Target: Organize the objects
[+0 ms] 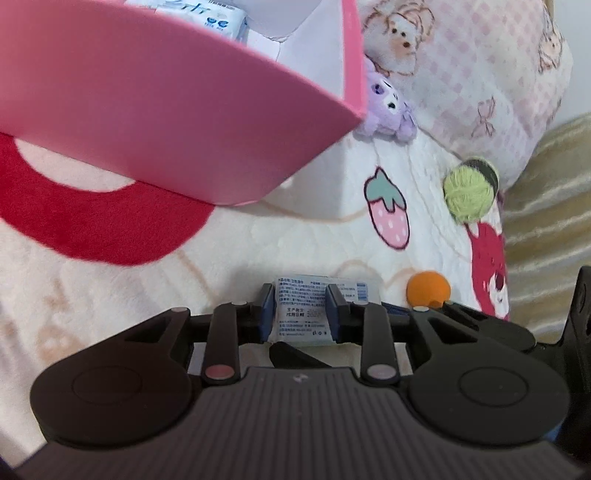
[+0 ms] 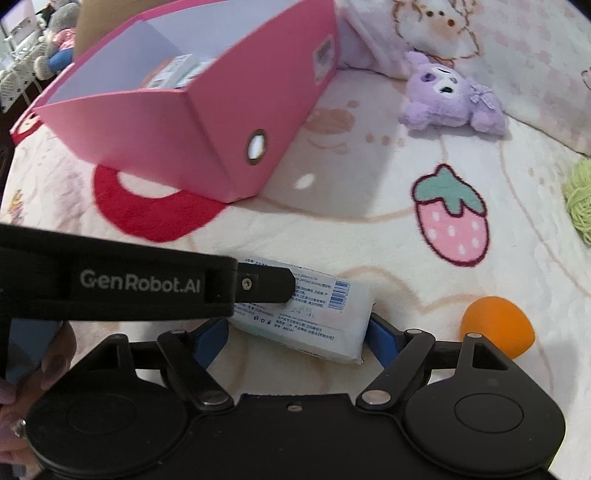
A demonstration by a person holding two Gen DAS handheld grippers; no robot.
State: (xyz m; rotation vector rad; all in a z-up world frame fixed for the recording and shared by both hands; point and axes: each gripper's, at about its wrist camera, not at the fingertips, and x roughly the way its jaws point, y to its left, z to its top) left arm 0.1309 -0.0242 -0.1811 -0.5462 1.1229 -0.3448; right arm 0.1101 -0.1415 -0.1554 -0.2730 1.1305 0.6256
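My left gripper's [image 2: 258, 286] arm covers the near-left half of the tissue pack [image 2: 325, 317], and its small print is too fine to read. The pink box [image 1: 155, 110] runs off the top and left edges of my left view, hiding most of the packs inside [image 1: 207, 16]. The green yarn ball [image 2: 580, 199] is cut by the right edge

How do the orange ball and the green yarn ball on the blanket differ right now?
The orange ball looks smooth and plain; the green yarn ball is wound from visible strands. The orange ball lies close to the grippers, beside the white wipes pack; the yarn ball lies farther back, near the pillow. The yarn ball has a dark end; the orange ball is one colour. Both are round and lie loose on the blanket, outside the pink box.
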